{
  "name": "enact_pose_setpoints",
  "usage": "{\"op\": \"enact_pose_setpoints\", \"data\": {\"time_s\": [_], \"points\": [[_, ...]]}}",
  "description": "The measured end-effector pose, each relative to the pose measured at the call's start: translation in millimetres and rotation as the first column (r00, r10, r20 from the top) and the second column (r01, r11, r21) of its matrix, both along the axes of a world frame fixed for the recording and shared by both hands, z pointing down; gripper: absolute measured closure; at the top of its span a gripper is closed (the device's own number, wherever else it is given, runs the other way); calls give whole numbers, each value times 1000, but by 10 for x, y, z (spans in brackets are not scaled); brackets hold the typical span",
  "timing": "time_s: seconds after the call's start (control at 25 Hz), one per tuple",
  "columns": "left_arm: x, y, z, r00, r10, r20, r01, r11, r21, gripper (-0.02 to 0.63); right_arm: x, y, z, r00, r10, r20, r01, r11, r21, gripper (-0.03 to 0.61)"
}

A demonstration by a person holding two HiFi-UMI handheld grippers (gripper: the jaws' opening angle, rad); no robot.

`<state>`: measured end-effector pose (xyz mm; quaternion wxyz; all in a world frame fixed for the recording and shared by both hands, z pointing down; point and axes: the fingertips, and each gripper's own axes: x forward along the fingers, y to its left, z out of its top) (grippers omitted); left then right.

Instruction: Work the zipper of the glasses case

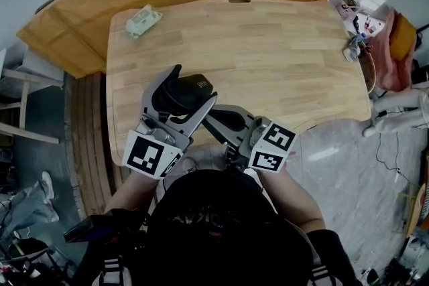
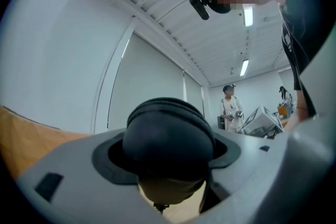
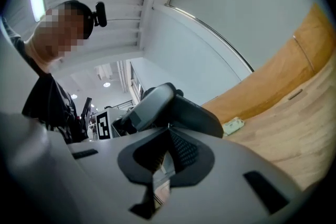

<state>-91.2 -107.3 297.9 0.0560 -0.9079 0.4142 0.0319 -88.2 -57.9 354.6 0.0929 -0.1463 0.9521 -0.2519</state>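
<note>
A dark, rounded hard-shell glasses case [image 1: 181, 96] sits clamped in the left tongs [image 1: 194, 85], lifted above the near edge of the pale wooden table [image 1: 268, 57], just in front of the person working it. The left gripper view shows one domed end of the case wedged between the grey jaws, its ribbed seam running over the top. A small dark tab [image 2: 159, 207], possibly a zipper pull, dangles beneath. The right tongs [image 3: 167, 134] are clenched, their textured pads pressed together just beside the case's near side. No view shows whether a zipper tab is pinched between them. A pale green packet [image 1: 143, 20] lies untouched at the far left corner of the table. The case is secured and the second tool brought up to it, so the set-up for the job looks done. How far the zipper has travelled cannot be read here, and the pull along the seam appears to be what remains.
</note>
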Motion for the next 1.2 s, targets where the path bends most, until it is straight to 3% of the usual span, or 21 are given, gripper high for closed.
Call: {"op": "enact_pose_setpoints", "data": {"time_s": [0.08,0.2,0.48,0.72,0.96,1.12,1.2], "points": [[21,-31,74,1000,12,14,-12,999,-33,261,-22,10,-6,1000,-14,-22,15,1000,24,563],[33,-60,146,999,46,-25,-48,994,-102,261,-13,4,13,1000,-24,-18,25,1000,15,561],[85,20,142,970,206,-126,-226,958,-178,258,71,40,-46,992,-59,115,68,995,-77,563],[10,164,-4,936,318,-153,-336,935,-110,258,288,-62,-173,973,-57,225,90,986,-142,562],[-86,298,-47,922,361,-139,-371,927,-53,255,451,-19,-395,926,-166,340,230,960,-159,563],[34,464,-78,899,429,-90,-433,901,-23,255,487,50,-558,880,-255,400,336,931,-146,562],[115,502,-58,901,432,-30,-432,902,-12,254,487,107,-642,849,-305,432,396,908,-137,561]]}}
